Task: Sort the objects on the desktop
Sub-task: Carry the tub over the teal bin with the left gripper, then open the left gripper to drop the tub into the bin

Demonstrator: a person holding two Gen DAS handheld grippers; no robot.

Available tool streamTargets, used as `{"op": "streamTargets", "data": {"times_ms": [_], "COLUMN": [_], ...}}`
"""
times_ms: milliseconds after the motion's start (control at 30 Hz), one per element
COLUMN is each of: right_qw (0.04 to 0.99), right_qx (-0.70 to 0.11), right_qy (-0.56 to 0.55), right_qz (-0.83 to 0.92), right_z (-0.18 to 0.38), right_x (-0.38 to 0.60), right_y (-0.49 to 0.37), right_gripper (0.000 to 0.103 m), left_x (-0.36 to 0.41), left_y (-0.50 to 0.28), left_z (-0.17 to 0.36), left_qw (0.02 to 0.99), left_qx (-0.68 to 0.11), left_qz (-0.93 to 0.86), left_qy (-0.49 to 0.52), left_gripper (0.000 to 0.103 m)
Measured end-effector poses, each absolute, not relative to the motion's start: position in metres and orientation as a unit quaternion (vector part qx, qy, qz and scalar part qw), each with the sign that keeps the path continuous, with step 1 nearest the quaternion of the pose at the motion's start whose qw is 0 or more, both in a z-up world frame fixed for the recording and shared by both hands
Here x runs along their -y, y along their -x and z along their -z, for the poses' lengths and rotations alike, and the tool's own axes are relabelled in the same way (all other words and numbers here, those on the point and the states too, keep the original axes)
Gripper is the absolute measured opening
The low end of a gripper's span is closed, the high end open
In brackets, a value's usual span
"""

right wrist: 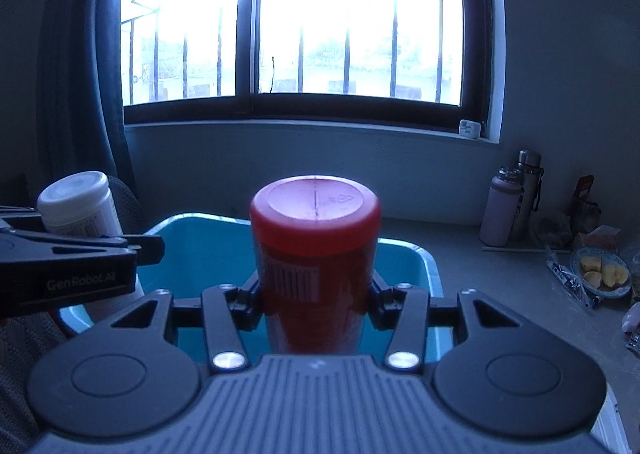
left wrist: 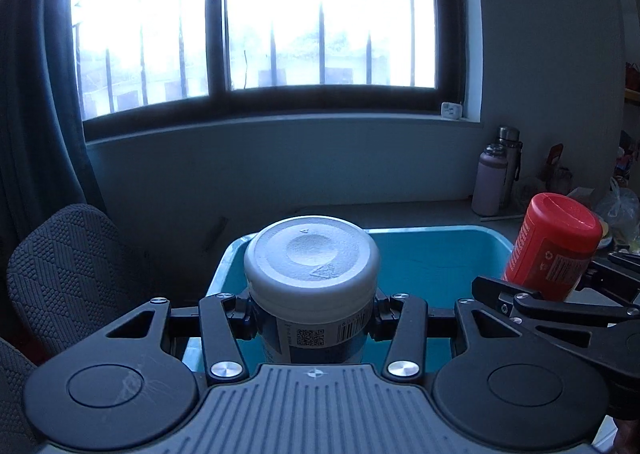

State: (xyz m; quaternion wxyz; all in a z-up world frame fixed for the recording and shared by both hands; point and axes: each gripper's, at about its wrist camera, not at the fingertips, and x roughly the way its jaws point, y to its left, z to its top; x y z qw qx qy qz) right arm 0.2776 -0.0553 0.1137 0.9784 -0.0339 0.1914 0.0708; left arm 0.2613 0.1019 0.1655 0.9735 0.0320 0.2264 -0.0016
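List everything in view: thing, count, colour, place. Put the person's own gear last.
white-lidded jar: 1, white lid, dark blue label, held over the bin
red jar: 1, red, held over the bin
bin: 1, turquoise, on the counter below both jars
bottles: 2, one pale pink, one steel, at the wall on the right
plate: 1, pale, yellow food pieces on it, counter's right edge
window: 1, dark frame, barred, behind the counter
curtain: 1, dark, left of the window
chair back: 1, grey textured, left of the bin
left gripper: 1, black, shut on the white-lidded jar
right gripper: 1, black, shut on the red jar
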Motion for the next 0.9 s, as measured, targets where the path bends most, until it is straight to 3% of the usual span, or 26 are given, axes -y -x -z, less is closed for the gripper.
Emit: {"op": "streamTargets", "data": {"times_ms": [367, 400, 500, 600, 700, 900], "right_qw": [0.968, 0.967, 0.970, 0.975, 0.976, 0.979], "right_qx": [-0.238, -0.244, -0.230, -0.213, -0.210, -0.194], "right_qy": [0.032, 0.025, 0.021, 0.017, 0.008, 0.015], "right_qz": [-0.065, -0.069, -0.071, -0.060, -0.058, -0.054], "right_z": [-0.087, -0.086, -0.087, -0.092, -0.096, -0.106], "right_x": [0.062, 0.063, 0.063, 0.065, 0.067, 0.064], "right_y": [-0.312, -0.313, -0.308, -0.303, -0.298, -0.275], "right_gripper": [0.049, 0.051, 0.070, 0.081, 0.084, 0.085], "left_x": [-0.103, -0.104, -0.107, -0.109, -0.112, -0.111], "left_y": [-0.312, -0.313, -0.308, -0.299, -0.289, -0.262], "left_z": [-0.130, -0.127, -0.124, -0.131, -0.137, -0.148], "left_qw": [0.959, 0.958, 0.960, 0.965, 0.967, 0.970], "left_qx": [-0.284, -0.287, -0.281, -0.263, -0.254, -0.242], "left_qz": [0.008, 0.009, 0.006, -0.007, -0.011, -0.012], "left_qy": [-0.002, 0.004, 0.010, -0.001, -0.004, -0.017], "left_gripper": [0.050, 0.053, 0.064, 0.074, 0.079, 0.081]}}
